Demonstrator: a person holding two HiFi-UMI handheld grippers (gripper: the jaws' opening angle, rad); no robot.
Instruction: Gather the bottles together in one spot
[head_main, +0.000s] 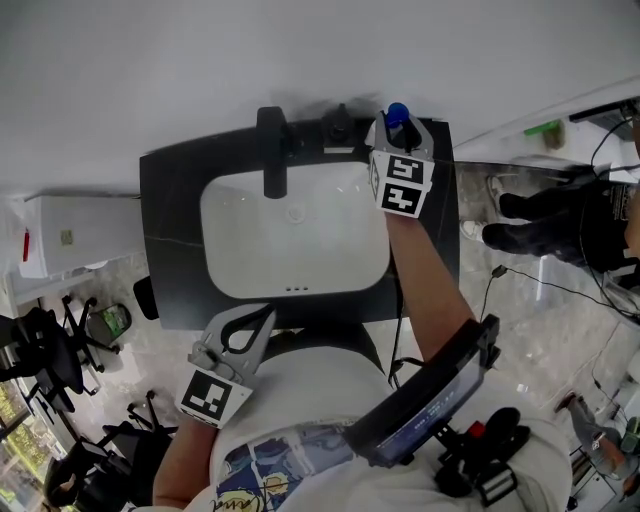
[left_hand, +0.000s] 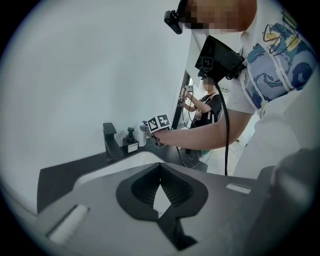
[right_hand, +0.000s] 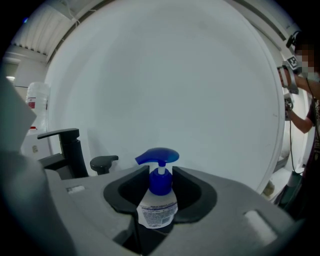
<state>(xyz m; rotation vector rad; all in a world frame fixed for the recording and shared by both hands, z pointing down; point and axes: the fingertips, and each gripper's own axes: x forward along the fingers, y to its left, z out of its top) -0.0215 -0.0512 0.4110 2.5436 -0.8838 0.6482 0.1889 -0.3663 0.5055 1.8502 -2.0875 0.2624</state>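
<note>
The blue-pump bottle (right_hand: 159, 200) is showing a clear, pale body with a white printed label, a blue collar and a broad blue pump head turned to one side. The right hand-held gripper (right_hand: 161, 181) is pinching it, the dark pads pressing on either side of its collar and shoulder. It is sitting at the back right corner of the black desk (head_main: 170, 230), close to the wall; whether its base is resting on the desk I cannot tell.

Two bottles are showing in all. The second, a dark pump bottle (left_hand: 131, 141) with a small white label, is standing at the back edge just beside the one black faucet (head_main: 272, 150), between the faucet and the held bottle. One white basin (head_main: 300, 240) is filling the middle of the desk.

The left hand-held gripper (left_hand: 160, 172) is hanging off the front edge, its jaws pressed together at the tips and gripping nothing.
</note>
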